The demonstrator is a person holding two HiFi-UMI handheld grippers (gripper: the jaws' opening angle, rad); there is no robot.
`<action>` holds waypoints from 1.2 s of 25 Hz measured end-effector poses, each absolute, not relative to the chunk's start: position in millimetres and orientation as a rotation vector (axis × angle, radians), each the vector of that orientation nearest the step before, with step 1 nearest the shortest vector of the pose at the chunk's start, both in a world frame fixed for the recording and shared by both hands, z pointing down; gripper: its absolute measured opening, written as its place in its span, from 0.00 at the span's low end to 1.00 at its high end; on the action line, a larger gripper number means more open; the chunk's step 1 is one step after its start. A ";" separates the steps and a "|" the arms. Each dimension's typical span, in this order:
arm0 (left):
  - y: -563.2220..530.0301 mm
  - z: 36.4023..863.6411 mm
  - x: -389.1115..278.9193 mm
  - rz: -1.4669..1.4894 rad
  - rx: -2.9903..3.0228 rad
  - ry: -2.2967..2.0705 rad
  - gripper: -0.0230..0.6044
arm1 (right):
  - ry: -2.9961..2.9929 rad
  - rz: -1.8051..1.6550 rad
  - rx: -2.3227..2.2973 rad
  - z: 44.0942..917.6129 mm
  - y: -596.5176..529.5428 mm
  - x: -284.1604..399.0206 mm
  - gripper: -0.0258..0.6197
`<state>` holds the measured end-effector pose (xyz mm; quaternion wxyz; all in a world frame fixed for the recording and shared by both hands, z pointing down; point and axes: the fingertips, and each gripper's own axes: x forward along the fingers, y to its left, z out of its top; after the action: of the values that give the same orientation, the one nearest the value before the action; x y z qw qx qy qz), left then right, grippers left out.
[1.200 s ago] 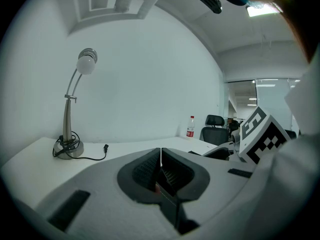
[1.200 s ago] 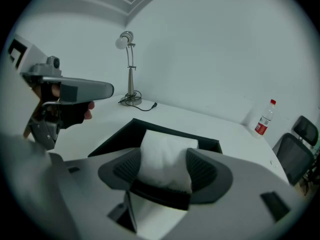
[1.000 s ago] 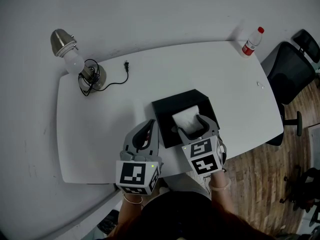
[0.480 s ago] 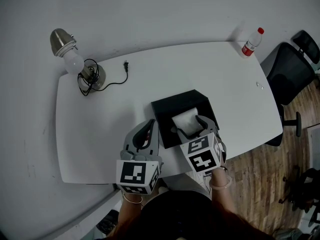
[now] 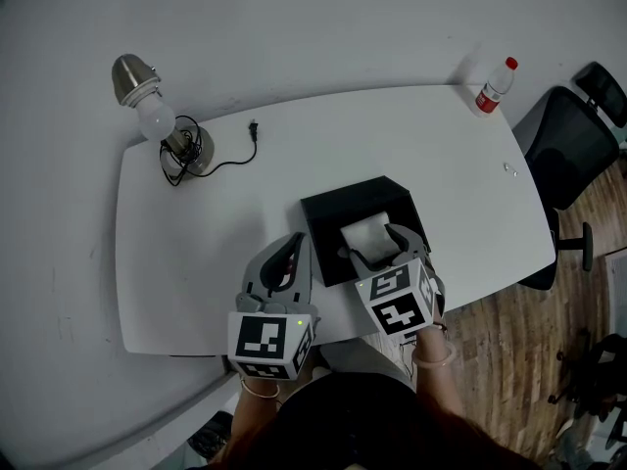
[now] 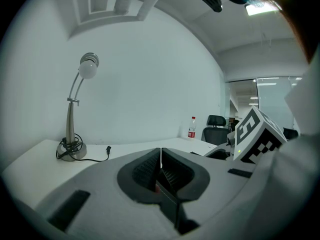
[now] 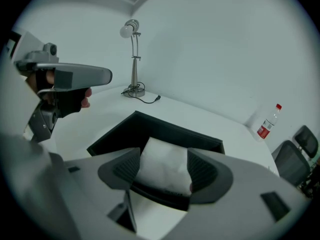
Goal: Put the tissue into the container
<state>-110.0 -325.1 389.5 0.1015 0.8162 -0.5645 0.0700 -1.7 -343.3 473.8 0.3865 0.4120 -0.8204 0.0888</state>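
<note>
Right gripper (image 7: 164, 164): jaws clamped on the white tissue (image 5: 364, 231), over the near side of the black container (image 5: 338, 202). Left gripper (image 6: 160, 159), just left of the container: jaws pressed together, empty. The table (image 5: 196, 262) lies bare left of and beyond the container. Only the right gripper view shows the jaw contact.

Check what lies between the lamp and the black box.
A loose black cord trails there; otherwise the table is bare, as the head view shows.

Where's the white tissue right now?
Head view: the white tissue is between the right gripper's jaws, over the open black container.
</note>
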 end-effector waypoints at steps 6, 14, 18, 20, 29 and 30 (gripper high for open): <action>-316.6 384.8 -110.8 0.204 2.409 -1.686 0.08 | -2.127 0.185 1.100 461.0 -341.0 1.2 0.45; -301.0 372.8 -111.8 0.193 2.420 -1.718 0.08 | -2.176 0.154 1.158 443.0 -328.7 5.6 0.38; -290.3 369.3 -108.5 0.196 2.433 -1.721 0.08 | -2.184 0.124 1.189 434.5 -320.2 10.4 0.34; -284.1 367.6 -106.0 0.201 2.440 -1.720 0.08 | -2.192 0.104 1.210 428.5 -315.6 12.4 0.31; -257.9 353.0 -101.2 0.179 2.469 -1.741 0.08 | -2.241 0.028 1.264 404.0 -292.5 15.6 0.25; -255.0 351.5 -101.0 0.176 2.473 -1.744 0.08 | -2.247 0.022 1.270 401.2 -289.7 15.7 0.23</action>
<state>-101.0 -255.0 351.5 0.0552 0.8146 -0.5745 0.0580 15.7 -289.7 401.2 0.2768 0.4728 -0.8365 0.0084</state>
